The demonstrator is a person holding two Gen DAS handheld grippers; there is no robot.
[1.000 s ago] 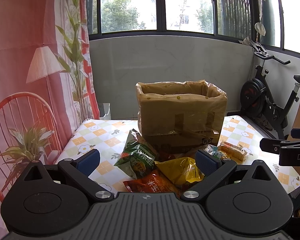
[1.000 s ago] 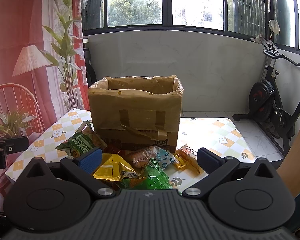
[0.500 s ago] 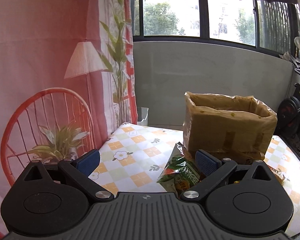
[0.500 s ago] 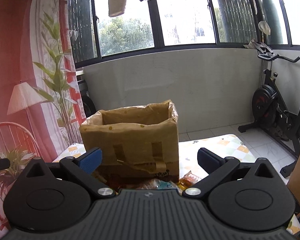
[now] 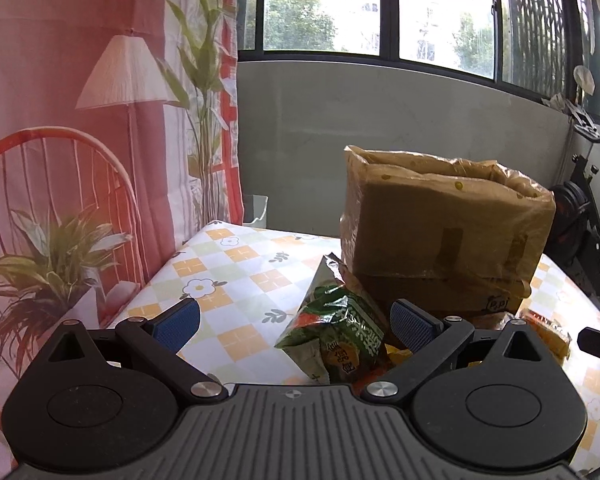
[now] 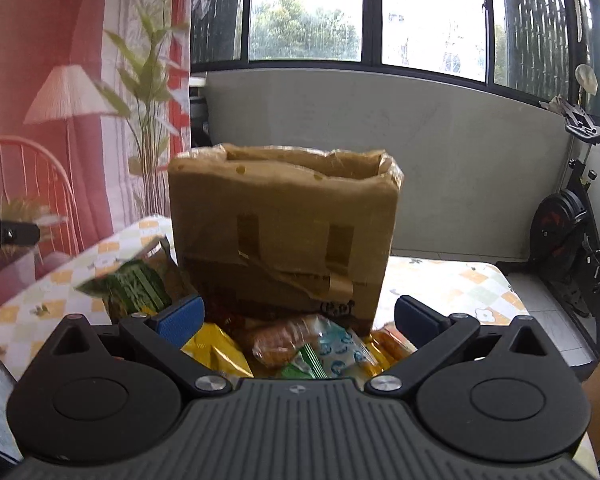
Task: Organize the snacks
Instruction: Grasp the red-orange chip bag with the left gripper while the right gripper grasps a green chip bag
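Both claws, left claw (image 5: 296, 322) and right claw (image 6: 298, 316), hang wide open, holding nothing. Snacks (image 6: 300, 346) sit piled on the tabletop (image 5: 228, 264) against the box (image 6: 284, 232), roughly 12 o'clock from the right claw, with a green bag (image 5: 336, 336) at the left claw's 1 o'clock.

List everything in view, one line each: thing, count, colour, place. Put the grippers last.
cardboard box: 1, brown, lined with plastic, open top, on the table behind the snacks
green snack bag: 1, green, leaning at the box's front left corner
yellow snack bag: 1, yellow, in front of the box
wrapped bread: 1, clear wrapper, in front of the box
tablecloth: 1, white-orange checks, covering the table
exercise bike: 1, black, right by the wall
left gripper: 1, black, blue pads, open, empty
right gripper: 1, black, blue pads, open, empty
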